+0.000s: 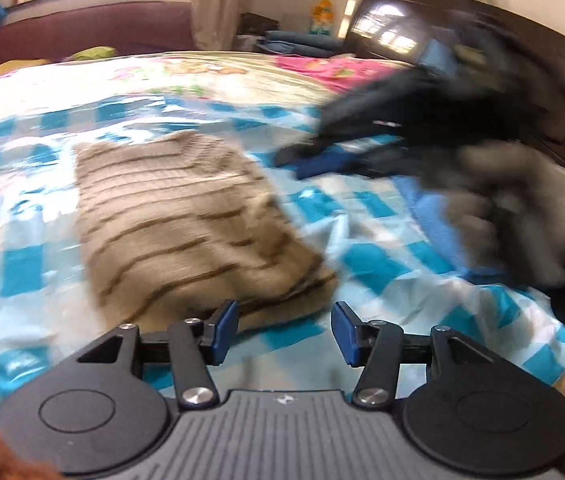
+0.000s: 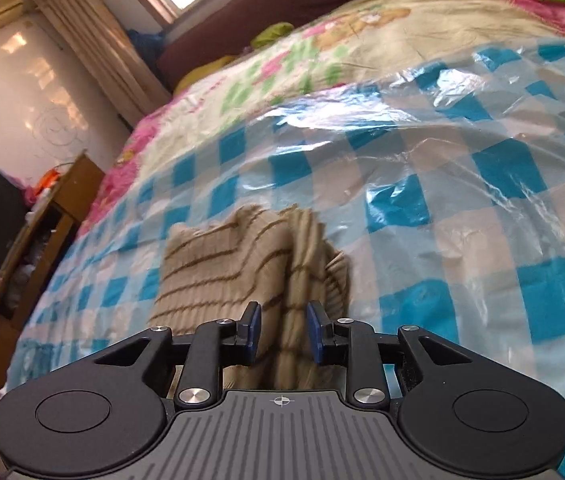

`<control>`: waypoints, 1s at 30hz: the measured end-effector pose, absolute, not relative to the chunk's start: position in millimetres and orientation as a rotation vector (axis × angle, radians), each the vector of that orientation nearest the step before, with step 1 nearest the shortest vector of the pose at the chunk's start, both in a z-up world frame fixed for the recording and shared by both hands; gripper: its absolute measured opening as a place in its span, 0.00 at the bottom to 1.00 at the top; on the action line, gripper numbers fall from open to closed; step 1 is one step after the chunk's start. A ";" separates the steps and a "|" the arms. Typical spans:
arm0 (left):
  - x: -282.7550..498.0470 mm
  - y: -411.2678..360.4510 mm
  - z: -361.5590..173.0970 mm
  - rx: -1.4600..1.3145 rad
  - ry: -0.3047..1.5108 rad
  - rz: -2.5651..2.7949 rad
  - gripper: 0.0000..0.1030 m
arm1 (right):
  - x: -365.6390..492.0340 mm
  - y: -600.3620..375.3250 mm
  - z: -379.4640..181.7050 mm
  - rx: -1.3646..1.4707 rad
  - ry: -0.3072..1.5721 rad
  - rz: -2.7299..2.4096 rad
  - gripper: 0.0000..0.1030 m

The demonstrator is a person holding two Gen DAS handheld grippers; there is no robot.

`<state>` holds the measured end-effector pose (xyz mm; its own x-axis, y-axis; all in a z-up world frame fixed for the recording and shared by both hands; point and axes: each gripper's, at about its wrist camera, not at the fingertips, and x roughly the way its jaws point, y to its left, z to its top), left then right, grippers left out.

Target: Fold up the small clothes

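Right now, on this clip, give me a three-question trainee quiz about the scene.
1. True or false: the striped sweater lies on the checked plastic sheet.
2. The left gripper is: A) shut on the sweater, B) open and empty, C) holding a sock.
3. What lies between the pads of the right gripper?

Key: 1 true. 2 B. 3 A fold of the sweater, with the jaws apart and not visibly pressing it.

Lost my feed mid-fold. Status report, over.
Left gripper open, empty. Right gripper open, striped sweater between its pads, not pinched. Sweater folded on checkered sheet. Nothing in the way.
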<state>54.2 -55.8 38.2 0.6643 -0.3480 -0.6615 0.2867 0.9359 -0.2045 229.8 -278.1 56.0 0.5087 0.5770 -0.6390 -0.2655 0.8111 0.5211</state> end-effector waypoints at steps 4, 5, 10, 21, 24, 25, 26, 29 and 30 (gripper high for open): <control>54.3 -26.0 38.7 -0.104 0.754 -0.257 0.53 | 197.6 -261.3 57.4 0.326 0.931 0.616 0.30; 60.4 -17.9 37.6 -0.120 0.749 -0.235 0.53 | 193.7 -256.4 53.0 0.312 0.950 0.629 0.31; 81.3 -7.3 31.9 -0.120 0.718 -0.173 0.54 | 190.1 -250.2 27.3 0.267 1.017 0.571 0.10; 107.3 9.0 -7.8 -0.162 0.867 -0.145 0.60 | 177.5 -287.8 18.2 0.328 1.025 0.472 0.14; 107.5 11.2 -4.5 -0.154 0.858 -0.154 0.60 | 182.1 -291.9 40.4 0.352 0.962 0.472 0.18; 108.4 10.2 -4.3 -0.145 0.857 -0.156 0.60 | 186.3 -292.6 46.6 0.363 0.937 0.469 0.22; 109.4 8.6 -4.6 -0.136 0.857 -0.157 0.60 | 192.8 -289.3 51.2 0.369 0.913 0.465 0.28; 111.0 6.1 -5.9 -0.140 0.860 -0.154 0.60 | 221.6 -274.9 54.1 0.372 0.878 0.439 0.35; 110.9 6.1 -6.1 -0.145 0.860 -0.153 0.60 | 233.6 -267.6 51.1 0.366 0.881 0.438 0.35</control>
<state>110.9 6.1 -6.1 0.6428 -0.1920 -0.7416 0.0751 0.9792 -0.1884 233.6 -267.6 51.1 0.5588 0.5086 -0.6550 -0.2149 0.8517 0.4780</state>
